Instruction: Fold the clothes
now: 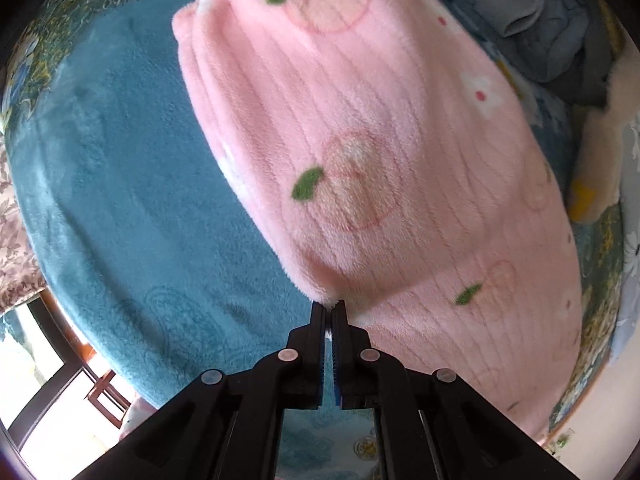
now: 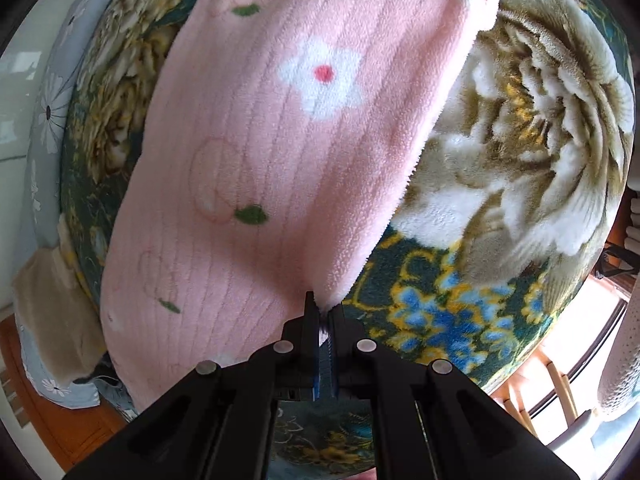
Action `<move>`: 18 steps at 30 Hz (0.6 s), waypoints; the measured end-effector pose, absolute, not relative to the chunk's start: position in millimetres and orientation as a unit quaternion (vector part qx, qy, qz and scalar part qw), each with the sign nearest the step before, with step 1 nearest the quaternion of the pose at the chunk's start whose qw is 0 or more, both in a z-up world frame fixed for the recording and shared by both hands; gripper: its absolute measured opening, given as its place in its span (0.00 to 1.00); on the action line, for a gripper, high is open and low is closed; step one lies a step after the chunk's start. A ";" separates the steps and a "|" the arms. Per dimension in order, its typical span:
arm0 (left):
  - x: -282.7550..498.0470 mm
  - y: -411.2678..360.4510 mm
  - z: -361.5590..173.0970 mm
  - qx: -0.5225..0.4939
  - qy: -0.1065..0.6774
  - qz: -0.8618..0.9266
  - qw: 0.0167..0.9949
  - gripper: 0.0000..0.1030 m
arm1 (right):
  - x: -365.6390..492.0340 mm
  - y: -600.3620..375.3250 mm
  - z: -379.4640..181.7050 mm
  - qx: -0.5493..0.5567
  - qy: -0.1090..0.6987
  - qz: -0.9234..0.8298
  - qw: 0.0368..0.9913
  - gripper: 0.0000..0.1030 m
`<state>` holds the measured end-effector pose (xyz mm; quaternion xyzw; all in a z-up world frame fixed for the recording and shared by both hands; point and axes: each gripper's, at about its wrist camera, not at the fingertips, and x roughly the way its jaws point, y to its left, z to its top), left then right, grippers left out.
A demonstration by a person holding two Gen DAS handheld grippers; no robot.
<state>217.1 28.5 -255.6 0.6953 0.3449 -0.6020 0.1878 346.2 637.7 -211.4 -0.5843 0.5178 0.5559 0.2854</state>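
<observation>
The pink fleece garment looks soft, light and floppy. Left claw and right claw each pinch a corner above the floral blanket.

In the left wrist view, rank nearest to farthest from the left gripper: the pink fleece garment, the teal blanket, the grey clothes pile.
1. Pink fleece garment: its corner is pinched in the left gripper.
2. Teal blanket: spread beneath, to the left.
3. Grey clothes pile: far, top right.
</observation>
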 end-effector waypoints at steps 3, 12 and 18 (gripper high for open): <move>213.3 28.7 -260.1 0.699 0.345 -0.595 0.199 0.03 | 342.7 638.0 -216.1 -0.586 0.516 0.555 0.286 0.03; 212.4 11.6 -226.9 0.674 0.435 -0.569 0.183 0.08 | 345.1 652.1 -181.2 -0.547 0.538 0.595 0.238 0.06; 199.2 11.5 -182.5 0.592 0.539 -0.565 0.201 0.08 | 382.5 725.0 -135.2 -0.459 0.559 0.634 0.274 0.24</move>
